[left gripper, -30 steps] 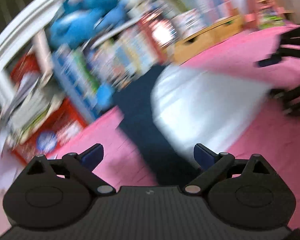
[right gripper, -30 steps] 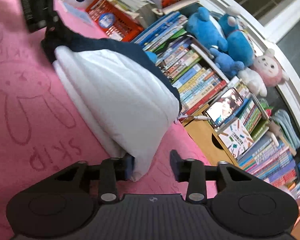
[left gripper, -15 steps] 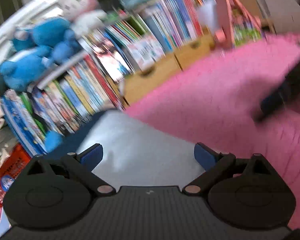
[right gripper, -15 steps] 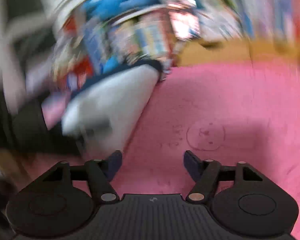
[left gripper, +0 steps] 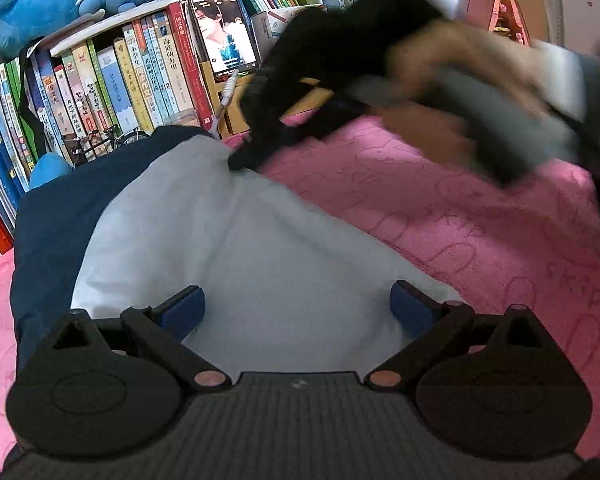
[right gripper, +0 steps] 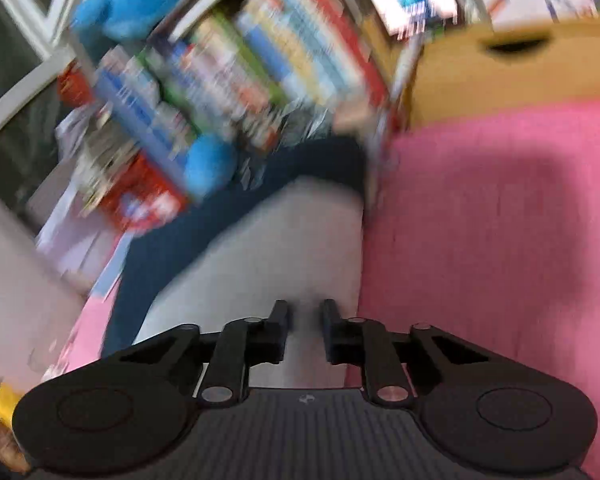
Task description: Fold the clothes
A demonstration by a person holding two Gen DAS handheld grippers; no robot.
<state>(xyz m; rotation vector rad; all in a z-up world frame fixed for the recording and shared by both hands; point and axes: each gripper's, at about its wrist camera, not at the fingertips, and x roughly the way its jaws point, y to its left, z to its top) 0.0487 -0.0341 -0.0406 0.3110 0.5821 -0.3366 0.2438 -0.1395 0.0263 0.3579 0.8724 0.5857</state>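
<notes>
books crowd behind garment, right tongs pinching.

So the garment is a white and navy piece, folded up into a chunky bundle with the white side on top and navy showing along its left and far edges. It's lying flat on the pink towel, far end near the books.

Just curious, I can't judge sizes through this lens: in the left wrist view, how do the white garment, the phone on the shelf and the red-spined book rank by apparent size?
1. white garment, by far the largest, though nearest the camera.
2. phone.
3. red-spined book; close to the phone, so this order is unsure.
</notes>
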